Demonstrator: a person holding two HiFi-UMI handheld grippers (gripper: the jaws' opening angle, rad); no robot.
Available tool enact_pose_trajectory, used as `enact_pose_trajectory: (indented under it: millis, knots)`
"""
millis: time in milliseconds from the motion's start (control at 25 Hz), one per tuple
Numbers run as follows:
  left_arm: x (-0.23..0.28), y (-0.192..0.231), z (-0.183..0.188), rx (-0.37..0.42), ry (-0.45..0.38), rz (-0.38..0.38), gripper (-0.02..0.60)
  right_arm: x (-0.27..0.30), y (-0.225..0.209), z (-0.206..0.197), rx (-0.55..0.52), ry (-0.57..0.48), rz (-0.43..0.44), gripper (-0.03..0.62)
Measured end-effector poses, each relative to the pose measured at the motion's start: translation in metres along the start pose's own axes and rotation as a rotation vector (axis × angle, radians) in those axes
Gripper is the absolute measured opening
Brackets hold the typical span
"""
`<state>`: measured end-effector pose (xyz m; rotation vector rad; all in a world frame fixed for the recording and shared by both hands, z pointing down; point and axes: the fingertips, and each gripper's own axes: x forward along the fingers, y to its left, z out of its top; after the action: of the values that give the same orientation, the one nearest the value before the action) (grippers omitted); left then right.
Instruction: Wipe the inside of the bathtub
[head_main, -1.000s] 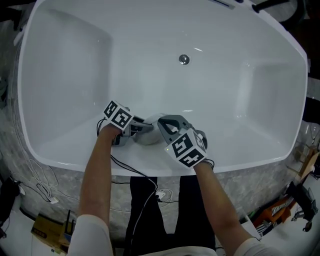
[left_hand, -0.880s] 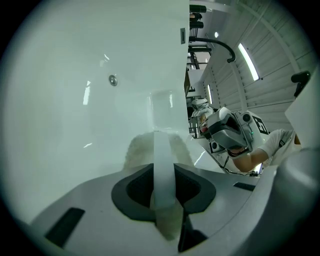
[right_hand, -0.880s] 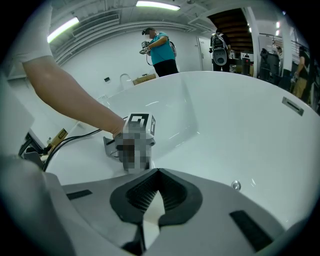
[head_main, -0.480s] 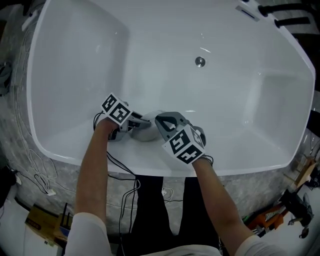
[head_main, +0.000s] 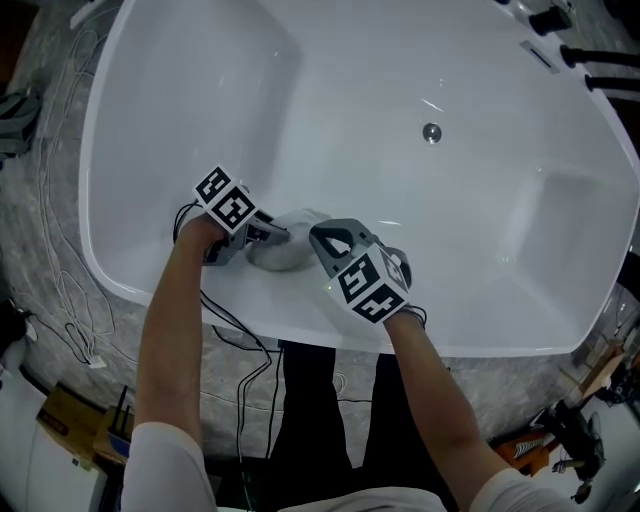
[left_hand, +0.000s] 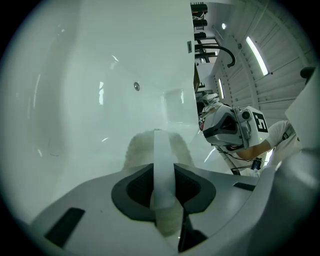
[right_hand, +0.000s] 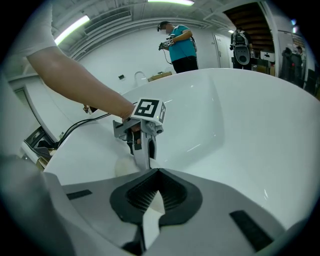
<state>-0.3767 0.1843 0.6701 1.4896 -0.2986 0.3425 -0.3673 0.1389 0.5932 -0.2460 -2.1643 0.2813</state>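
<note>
The white bathtub (head_main: 150, 120) fills the head view, its drain (head_main: 432, 131) at the far middle. My left gripper (head_main: 283, 237) is shut on a white fluffy cloth (head_main: 290, 256) and holds it against the tub's near inner wall. In the left gripper view the cloth (left_hand: 135, 150) bulges out on both sides of the shut gripper (left_hand: 162, 137). My right gripper (head_main: 322, 240) hovers just right of the cloth, jaws shut, with nothing seen between them. The right gripper view shows the left gripper (right_hand: 142, 150) reaching down onto the cloth (right_hand: 122, 167).
Dark tap fittings (head_main: 590, 55) stand at the tub's far right rim. Cables (head_main: 60, 300) trail over the marbled surround at the left. A person in a teal shirt (right_hand: 180, 42) stands far behind the tub. Boxes and tools (head_main: 75, 430) lie on the floor.
The left gripper has slid the cloth leftward along the near wall, farther from the drain. The right gripper has followed beside it. Both stay shut.
</note>
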Motion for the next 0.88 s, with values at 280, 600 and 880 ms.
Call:
enact_pose_trajectory:
  millis: [280,600,880]
  knots:
    - [-0.042,0.019,-0.023,-0.055,0.075,0.154,0.095,0.012,0.013,0.027,-0.032,-0.018,0.033,0.019]
    - [-0.095,0.036,-0.053,-0.147,0.129,0.297,0.095,0.022,0.029,0.037,-0.042,-0.022,0.062,0.019]
    - [-0.12,0.051,-0.064,-0.208,0.169,0.402,0.095,0.036,0.04,0.046,-0.056,-0.024,0.09,0.018]
